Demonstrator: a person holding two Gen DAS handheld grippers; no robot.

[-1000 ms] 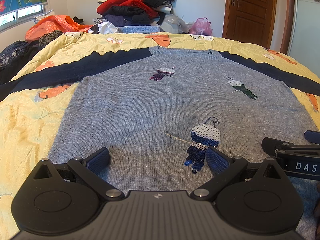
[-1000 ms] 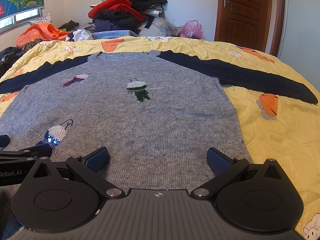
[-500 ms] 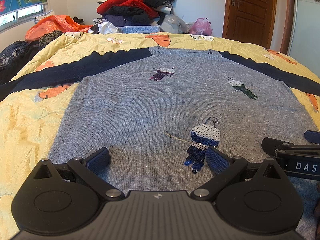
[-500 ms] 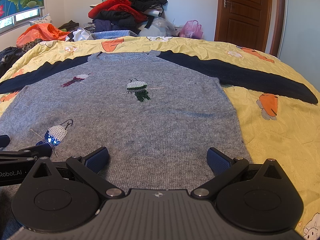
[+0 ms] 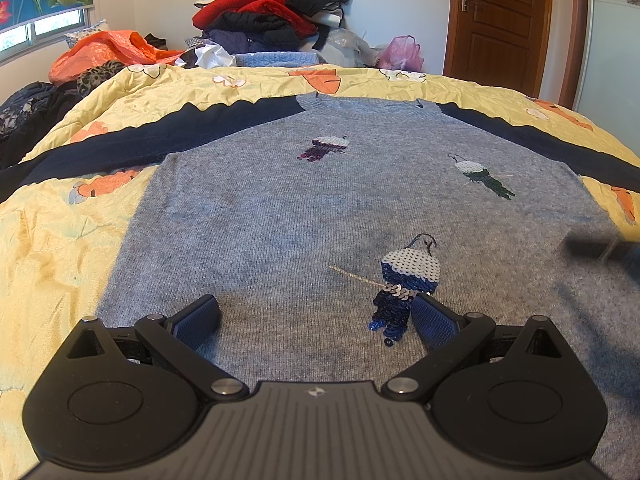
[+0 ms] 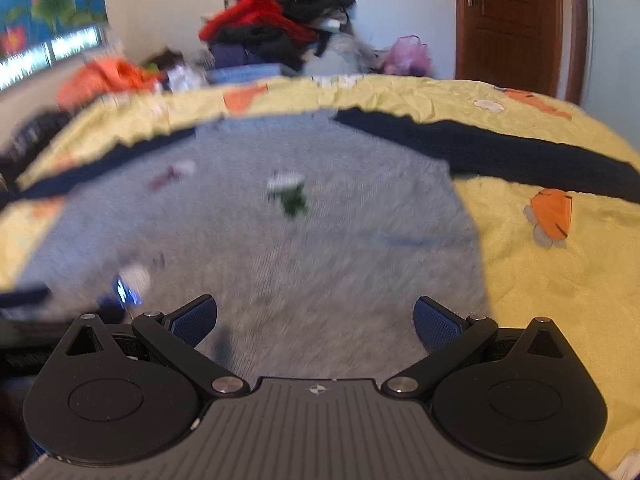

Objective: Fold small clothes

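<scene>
A grey sweater (image 5: 320,208) lies flat on the yellow bed (image 5: 52,248), navy sleeves spread left and right. Both tools, left (image 5: 316,318) and right (image 6: 315,318), hover over its near hem, fingers wide apart, holding nothing.

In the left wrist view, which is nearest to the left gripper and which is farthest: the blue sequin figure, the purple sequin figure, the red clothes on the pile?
From the left gripper:
1. Blue sequin figure, right beside the right finger, low on the sweater.
2. Purple sequin figure, higher up near the collar.
3. Red clothes, on the pile beyond the bed, by the wall.
</scene>
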